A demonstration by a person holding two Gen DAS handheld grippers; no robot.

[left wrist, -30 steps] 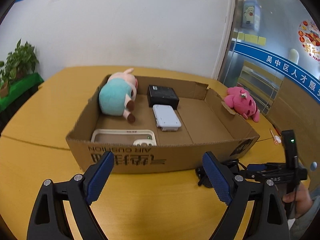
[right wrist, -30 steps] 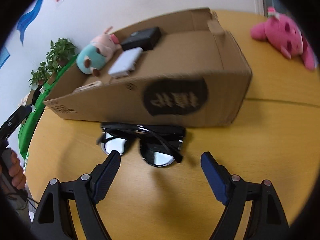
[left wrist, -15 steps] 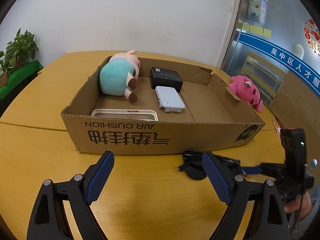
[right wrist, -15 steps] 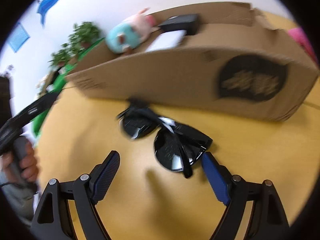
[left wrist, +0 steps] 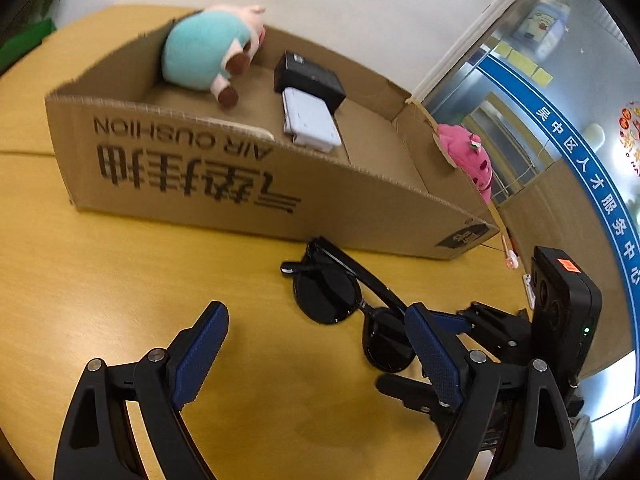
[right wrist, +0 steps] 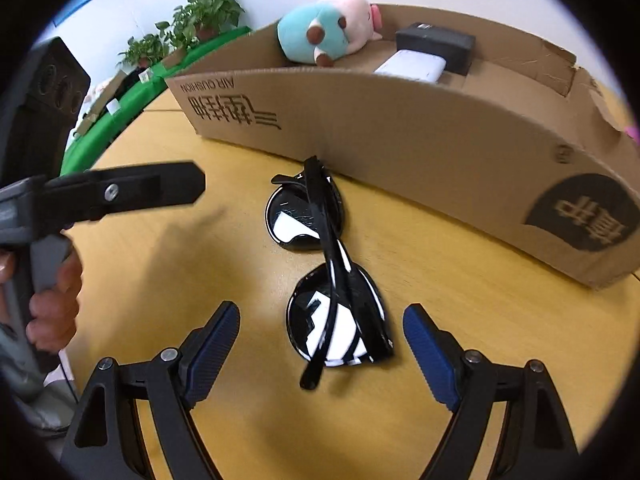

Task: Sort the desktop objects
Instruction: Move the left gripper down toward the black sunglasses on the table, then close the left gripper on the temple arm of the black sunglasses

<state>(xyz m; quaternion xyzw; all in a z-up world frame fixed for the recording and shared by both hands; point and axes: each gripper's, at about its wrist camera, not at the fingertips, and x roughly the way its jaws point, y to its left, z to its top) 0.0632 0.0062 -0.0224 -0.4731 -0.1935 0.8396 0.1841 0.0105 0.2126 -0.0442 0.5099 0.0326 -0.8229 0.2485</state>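
Note:
Folded black sunglasses lie on the yellow wooden table just in front of the cardboard box. My right gripper is open and straddles the nearer lens without touching it. In the left wrist view the sunglasses lie ahead and to the right of my open left gripper, which holds nothing. The right gripper shows there at the far lens. Inside the box lie a teal and pink plush pig, a black box and a white device.
A pink plush toy sits on the table beyond the box's right end. Potted plants stand on a green surface at the far left. A hand holds the left gripper at the left of the right wrist view.
The left gripper has sunk and tilted down toward the table, bringing the sunglasses into full view. The right gripper swung round so the sunglasses now lie lengthwise between its fingers.

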